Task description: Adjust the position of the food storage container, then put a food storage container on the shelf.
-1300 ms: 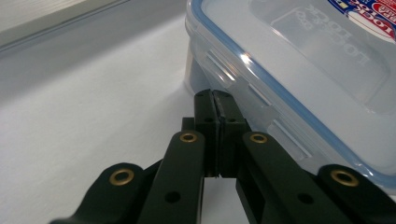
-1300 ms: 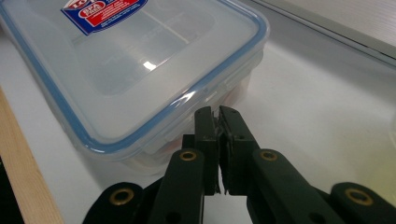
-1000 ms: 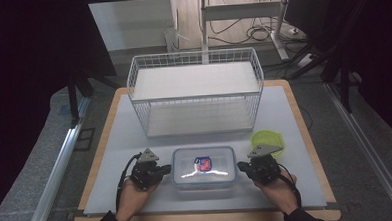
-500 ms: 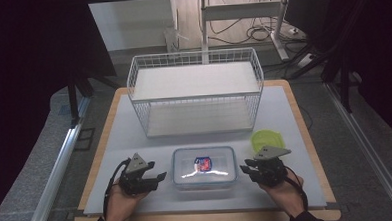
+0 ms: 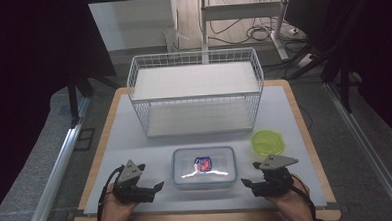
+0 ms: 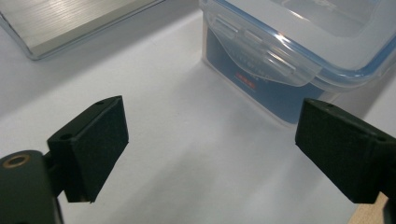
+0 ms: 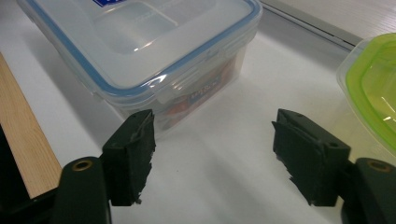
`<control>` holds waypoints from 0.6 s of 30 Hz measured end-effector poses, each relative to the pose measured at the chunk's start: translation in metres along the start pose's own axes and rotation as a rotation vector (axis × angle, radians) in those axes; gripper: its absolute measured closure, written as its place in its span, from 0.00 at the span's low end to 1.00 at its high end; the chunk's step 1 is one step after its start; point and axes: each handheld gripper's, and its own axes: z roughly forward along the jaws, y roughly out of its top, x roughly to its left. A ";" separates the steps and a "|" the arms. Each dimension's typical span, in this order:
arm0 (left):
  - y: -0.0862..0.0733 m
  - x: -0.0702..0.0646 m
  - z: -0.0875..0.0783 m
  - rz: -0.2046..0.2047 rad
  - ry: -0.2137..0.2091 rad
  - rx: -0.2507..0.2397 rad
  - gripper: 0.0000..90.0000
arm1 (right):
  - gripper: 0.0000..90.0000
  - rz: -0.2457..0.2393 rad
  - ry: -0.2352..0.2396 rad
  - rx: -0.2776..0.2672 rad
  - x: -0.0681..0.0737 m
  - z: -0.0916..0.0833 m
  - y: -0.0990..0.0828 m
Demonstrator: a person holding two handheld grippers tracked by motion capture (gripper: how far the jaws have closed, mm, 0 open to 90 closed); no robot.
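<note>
Left tool [image 5: 157,186] stands with jaws apart, having just been opening, nothing between them; it sits just left of the clear lidded food container [image 5: 204,166], not touching. That container rests on the counter [image 5: 135,138] near its front edge, lid latched, between both tools. Right tool [image 5: 247,182] likewise has jaws apart, just opened, empty, just right of the container. Green lid [image 5: 268,142] lies beyond it; wire basket [image 5: 195,93] stands behind.

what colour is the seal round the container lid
Blue, running round the rim of the clear container lid; the right gripper view shows it best.
</note>
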 end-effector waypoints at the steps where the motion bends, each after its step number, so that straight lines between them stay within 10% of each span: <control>1: 0.000 0.000 0.001 0.002 -0.003 -0.004 0.08 | 0.30 0.005 0.003 -0.006 -0.001 0.000 0.000; 8: -0.002 -0.002 0.010 0.062 0.019 0.033 0.04 | 0.27 0.026 0.017 0.008 -0.002 0.004 0.000; 18: 0.009 0.002 0.004 -0.016 -0.042 0.029 0.06 | 0.37 0.108 0.046 0.025 -0.005 -0.002 0.007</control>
